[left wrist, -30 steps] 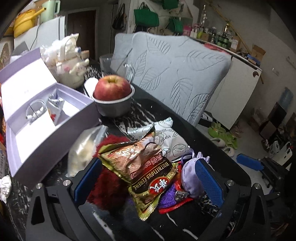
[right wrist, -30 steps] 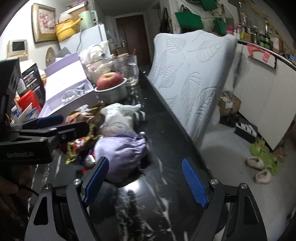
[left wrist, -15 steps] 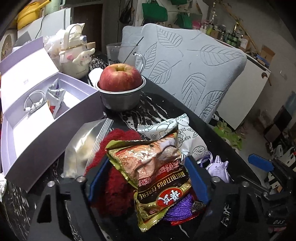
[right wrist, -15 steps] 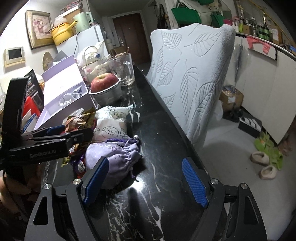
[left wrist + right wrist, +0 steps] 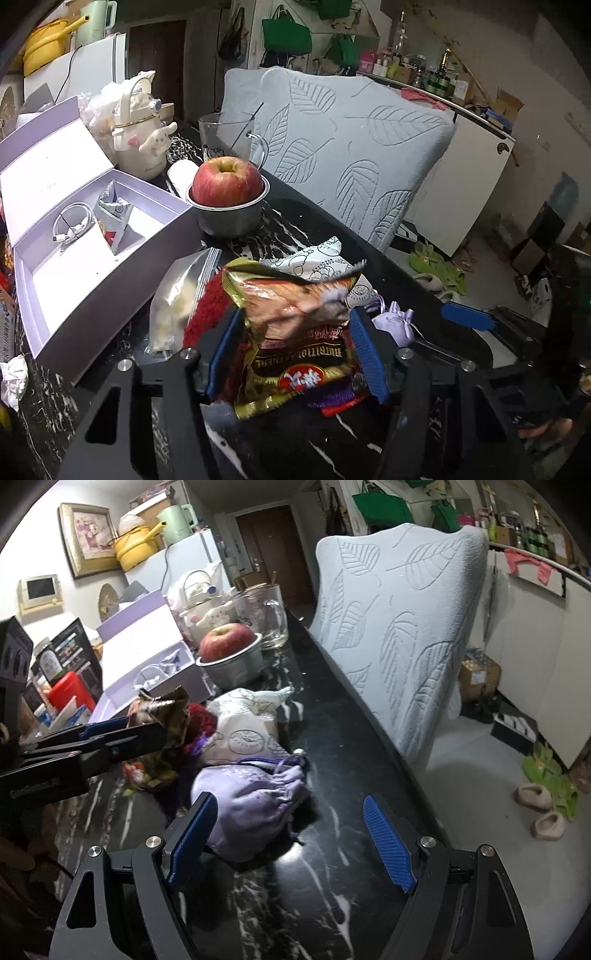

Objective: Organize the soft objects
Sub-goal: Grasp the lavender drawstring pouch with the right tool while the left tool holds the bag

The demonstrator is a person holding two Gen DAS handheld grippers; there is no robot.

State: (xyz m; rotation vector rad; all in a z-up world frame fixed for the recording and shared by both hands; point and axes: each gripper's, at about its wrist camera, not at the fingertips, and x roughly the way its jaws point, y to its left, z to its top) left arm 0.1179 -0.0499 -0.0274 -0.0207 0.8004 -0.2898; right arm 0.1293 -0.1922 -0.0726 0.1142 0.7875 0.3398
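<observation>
left gripper clamps the cereal packet; right gripper gapes beside the lavender pouch, bare table edgeward.

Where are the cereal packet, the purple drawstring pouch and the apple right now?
cereal packet (image 5: 295, 332): left wrist view, middle of its printed front.
purple drawstring pouch (image 5: 255, 801): right wrist view, middle of the fabric body.
apple (image 5: 227, 181): left wrist view, front of its red skin.

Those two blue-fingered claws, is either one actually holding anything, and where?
The left gripper has its fingers closed on the gold cereal packet, squeezing its two sides around mid-height. The right gripper is open and holds nothing; the lilac pouch lies between its fingers.
</observation>
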